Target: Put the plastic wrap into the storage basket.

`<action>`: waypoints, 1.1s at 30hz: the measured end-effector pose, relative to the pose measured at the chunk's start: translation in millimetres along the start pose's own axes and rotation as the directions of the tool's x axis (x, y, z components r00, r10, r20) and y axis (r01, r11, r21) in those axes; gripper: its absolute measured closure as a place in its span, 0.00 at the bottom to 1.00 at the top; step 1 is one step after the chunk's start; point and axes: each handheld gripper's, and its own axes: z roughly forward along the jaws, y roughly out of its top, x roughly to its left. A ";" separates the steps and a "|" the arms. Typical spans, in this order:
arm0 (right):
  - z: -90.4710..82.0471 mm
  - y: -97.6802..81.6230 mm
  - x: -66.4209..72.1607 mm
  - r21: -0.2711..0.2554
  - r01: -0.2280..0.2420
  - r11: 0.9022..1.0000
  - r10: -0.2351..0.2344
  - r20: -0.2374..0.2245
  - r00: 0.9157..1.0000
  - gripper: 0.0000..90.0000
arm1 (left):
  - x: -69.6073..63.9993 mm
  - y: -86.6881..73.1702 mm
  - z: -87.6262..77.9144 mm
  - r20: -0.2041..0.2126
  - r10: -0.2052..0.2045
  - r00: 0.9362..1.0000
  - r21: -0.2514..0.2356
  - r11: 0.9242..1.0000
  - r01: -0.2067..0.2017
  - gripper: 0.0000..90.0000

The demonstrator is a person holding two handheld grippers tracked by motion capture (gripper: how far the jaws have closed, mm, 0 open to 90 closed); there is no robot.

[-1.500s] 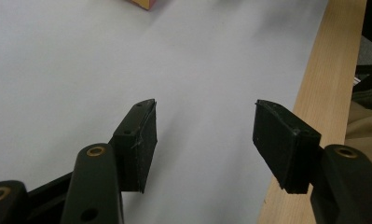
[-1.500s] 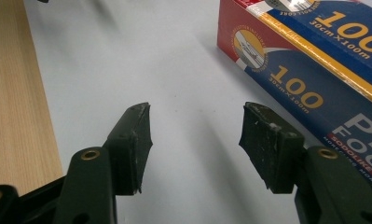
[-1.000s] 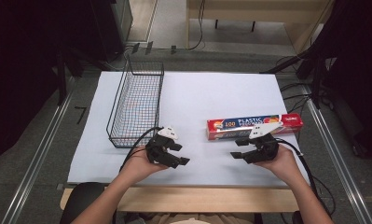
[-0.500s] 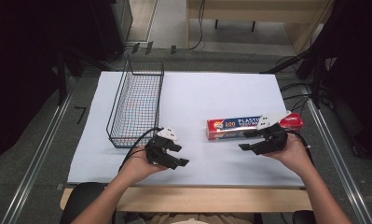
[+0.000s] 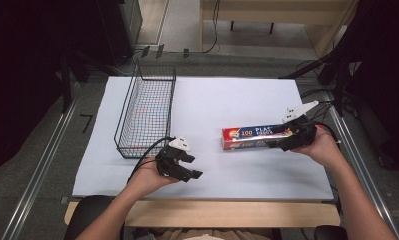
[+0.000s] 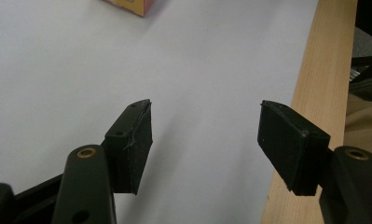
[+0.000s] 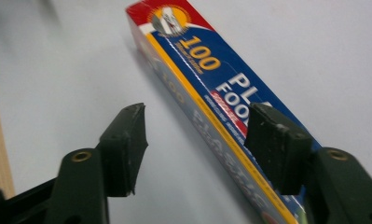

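Right gripper (image 5: 282, 139), jaws apart, sits at the plastic wrap box (image 5: 252, 137), centre-right on the table (image 5: 237, 100). Left gripper (image 5: 184, 167), jaws apart, hovers lower centre beside the wire basket (image 5: 147, 112).

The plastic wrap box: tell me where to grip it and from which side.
Grip the plastic wrap box across its narrow width near the right end, coming from above. It lies flat and long, and the open right gripper is already over that end.
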 end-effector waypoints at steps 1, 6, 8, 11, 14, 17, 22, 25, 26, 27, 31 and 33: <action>-0.8 -0.2 -3.2 0.006 0.004 1.000 -0.004 0.005 1.000 0.38 | 0.3 -0.1 0.1 -0.001 -0.002 1.000 -0.003 1.000 0.002 0.40; -2.4 0.1 -19.5 0.015 0.028 0.999 -0.028 0.026 0.999 0.33 | 0.4 -0.1 2.2 0.001 0.000 1.000 0.003 1.000 0.000 0.40; -0.1 2.0 -29.5 0.026 0.039 0.999 -0.040 0.030 0.999 0.27 | 0.2 -0.3 3.0 0.003 0.000 1.000 0.006 1.000 0.000 0.40; 2.8 2.2 -38.7 0.039 0.062 0.997 -0.063 0.030 0.998 0.25 | 0.1 -0.4 3.1 0.000 0.006 1.000 0.010 1.000 -0.006 0.39; 2.9 -0.5 -46.5 0.020 0.073 0.997 -0.073 0.035 0.997 0.25 | 0.7 -0.8 3.0 -0.001 0.009 1.000 0.014 1.000 -0.009 0.39; 2.3 -4.3 -51.9 0.019 0.084 0.996 -0.084 0.031 0.996 0.25 | 0.8 -1.4 3.4 -0.002 0.010 1.000 0.017 1.000 -0.010 0.39; 9.0 -18.3 -66.5 0.082 0.074 0.994 -0.074 0.007 0.997 0.26 | 0.3 -1.3 5.1 0.001 0.008 1.000 0.014 1.000 -0.008 0.39; 13.7 -22.6 -69.9 0.099 0.073 0.992 -0.075 0.010 0.997 0.25 | 0.0 -1.2 5.4 -0.004 0.013 1.000 0.022 1.000 -0.013 0.39; 16.1 -24.7 -71.5 0.099 0.073 0.992 -0.073 0.003 0.997 0.23 | -0.2 -1.3 5.6 -0.006 0.011 1.000 0.023 1.000 -0.011 0.39; 19.9 -28.2 -73.2 0.089 0.070 0.994 -0.068 -0.019 0.997 0.21 | 0.1 -1.5 6.0 -0.004 0.010 1.000 0.020 1.000 -0.010 0.39; 25.2 -32.0 -73.3 0.082 0.089 0.993 -0.087 -0.028 0.996 0.18 | 0.9 -1.7 6.8 -0.002 0.011 1.000 0.024 1.000 -0.011 0.39; 27.2 -32.1 -73.3 0.090 0.094 0.991 -0.092 -0.029 0.995 0.18 | 0.5 -2.0 6.9 -0.001 0.013 1.000 0.026 1.000 -0.013 0.39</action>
